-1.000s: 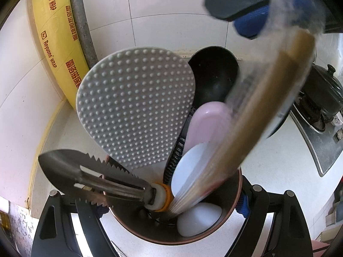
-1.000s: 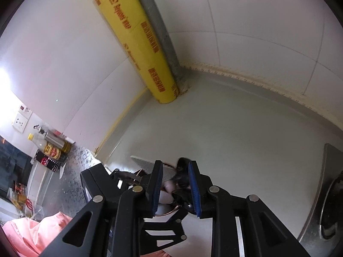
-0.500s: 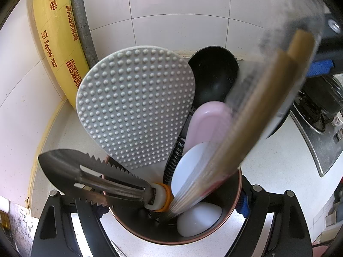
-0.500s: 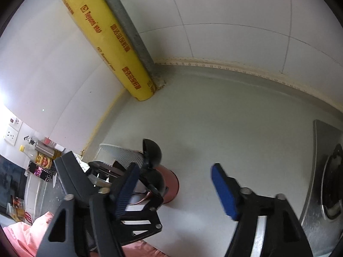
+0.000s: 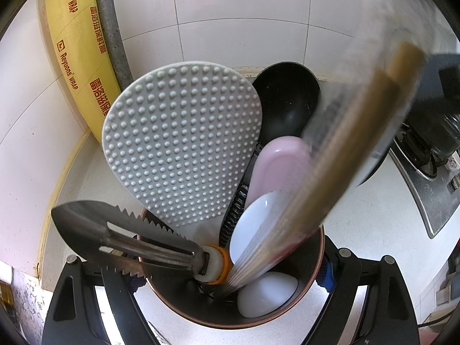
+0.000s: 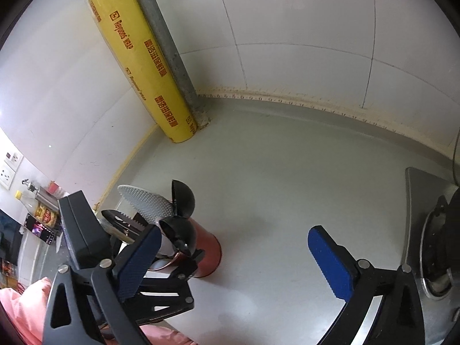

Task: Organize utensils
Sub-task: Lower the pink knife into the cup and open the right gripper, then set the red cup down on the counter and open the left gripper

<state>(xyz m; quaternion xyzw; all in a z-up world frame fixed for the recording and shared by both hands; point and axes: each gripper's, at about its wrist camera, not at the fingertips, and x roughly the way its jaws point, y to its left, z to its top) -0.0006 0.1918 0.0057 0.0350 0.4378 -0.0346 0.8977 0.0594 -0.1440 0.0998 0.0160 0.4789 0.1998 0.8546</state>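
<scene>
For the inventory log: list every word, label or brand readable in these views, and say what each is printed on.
"Reyuons WRAP": brand, repeated in red on the yellow wrap roll leaning in the wall corner.
Red Chinese characters beside it on the same roll: too distorted to read reliably.
Labels on the bottles at the right wrist view's left edge: too small to read.
Utensil holder and its utensils: no text.

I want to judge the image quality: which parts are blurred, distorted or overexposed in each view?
Left wrist view: the wrapped chopsticks lie too close and are blurred, the dotted rice paddle is sharp, and the tile lines bend from fisheye. Right wrist view: the left edge is overexposed, and the yellow wrap roll looks tilted.
</scene>
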